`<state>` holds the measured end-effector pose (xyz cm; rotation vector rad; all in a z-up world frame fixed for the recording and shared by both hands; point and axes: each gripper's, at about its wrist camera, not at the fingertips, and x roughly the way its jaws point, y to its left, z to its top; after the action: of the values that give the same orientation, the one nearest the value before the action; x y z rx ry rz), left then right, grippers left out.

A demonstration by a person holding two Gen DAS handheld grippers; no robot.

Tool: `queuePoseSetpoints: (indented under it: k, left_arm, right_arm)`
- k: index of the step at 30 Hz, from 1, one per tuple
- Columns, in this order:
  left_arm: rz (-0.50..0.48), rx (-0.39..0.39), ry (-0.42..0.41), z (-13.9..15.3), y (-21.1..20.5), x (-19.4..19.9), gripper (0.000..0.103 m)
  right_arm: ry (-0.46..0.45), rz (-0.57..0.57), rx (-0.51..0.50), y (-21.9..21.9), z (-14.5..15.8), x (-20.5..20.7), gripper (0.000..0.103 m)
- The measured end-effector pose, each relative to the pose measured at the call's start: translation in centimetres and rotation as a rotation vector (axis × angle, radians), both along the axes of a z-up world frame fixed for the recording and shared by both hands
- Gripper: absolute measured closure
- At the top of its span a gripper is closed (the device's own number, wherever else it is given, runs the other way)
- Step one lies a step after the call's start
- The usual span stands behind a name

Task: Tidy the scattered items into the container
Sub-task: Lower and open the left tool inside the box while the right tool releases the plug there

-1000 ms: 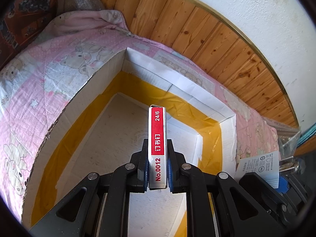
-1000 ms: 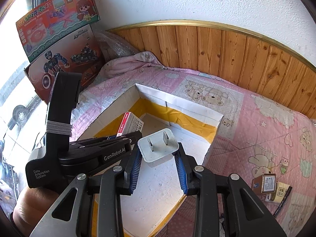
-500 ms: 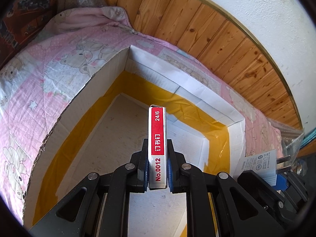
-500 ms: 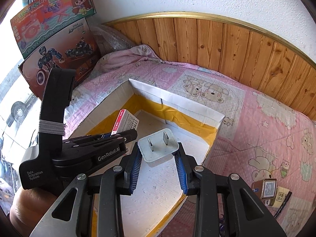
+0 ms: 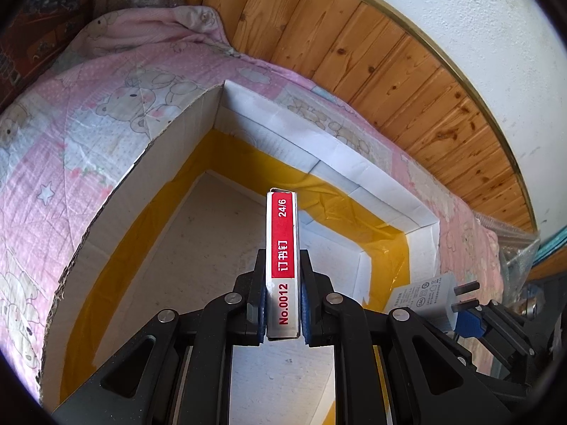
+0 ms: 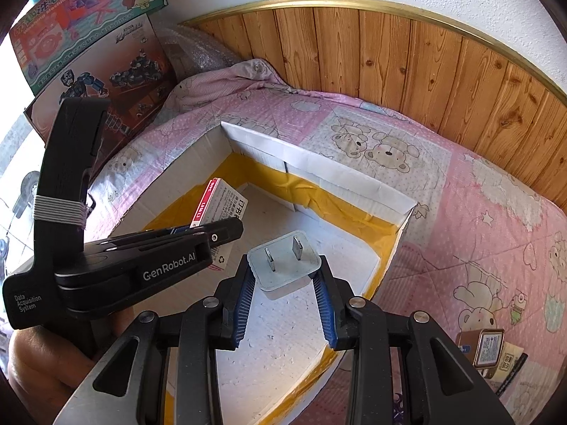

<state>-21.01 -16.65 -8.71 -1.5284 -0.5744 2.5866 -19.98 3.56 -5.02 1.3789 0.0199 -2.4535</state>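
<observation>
My left gripper (image 5: pixel 282 304) is shut on a red and white staple box (image 5: pixel 282 258), held edge-up over the open white cardboard box (image 5: pixel 166 163) with yellow tape inside. My right gripper (image 6: pixel 285 276) is shut on a white plug adapter (image 6: pixel 283 265), prongs pointing forward, over the same box (image 6: pixel 319 173). The left gripper and staple box (image 6: pixel 221 209) show at left in the right wrist view. The adapter (image 5: pixel 425 297) shows at right in the left wrist view.
The box sits on a pink teddy-bear quilt (image 6: pixel 460 191) against a wooden wall panel (image 6: pixel 389 56). Toy boxes (image 6: pixel 88 35) stand at the far left. A small brown box and other small items (image 6: pixel 485 350) lie on the quilt at right.
Both grippers have moved forward and lower over the cardboard box, still holding their items. The adapter shows more fully in the left wrist view.
</observation>
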Motion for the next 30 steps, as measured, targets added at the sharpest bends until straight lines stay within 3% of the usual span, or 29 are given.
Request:
queuePoseSetpoints:
  k: [7, 18, 24, 30]
  left_arm:
    - [-0.008, -0.062, -0.004, -0.7, 0.2, -0.8, 0.088]
    - [-0.013, -0.076, -0.018, -1.4, -0.2, -1.8, 0.088]
    - [-0.004, -0.047, -0.026, -1.5, -0.8, -2.3, 0.088]
    - [0.016, 0.050, -0.055, -2.1, -1.7, -2.9, 0.088]
  right_arm:
    - [-0.031, 0.018, 0.027, -0.2, -1.3, -0.9, 0.068]
    - [-0.066, 0.065, 0.071, -1.1, -2.5, -2.5, 0.068]
    - [-0.081, 0.088, 0.107, -1.8, -3.2, -3.0, 0.068]
    - [-0.104, 0.107, 0.120, -2.3, -3.4, -3.9, 0.068]
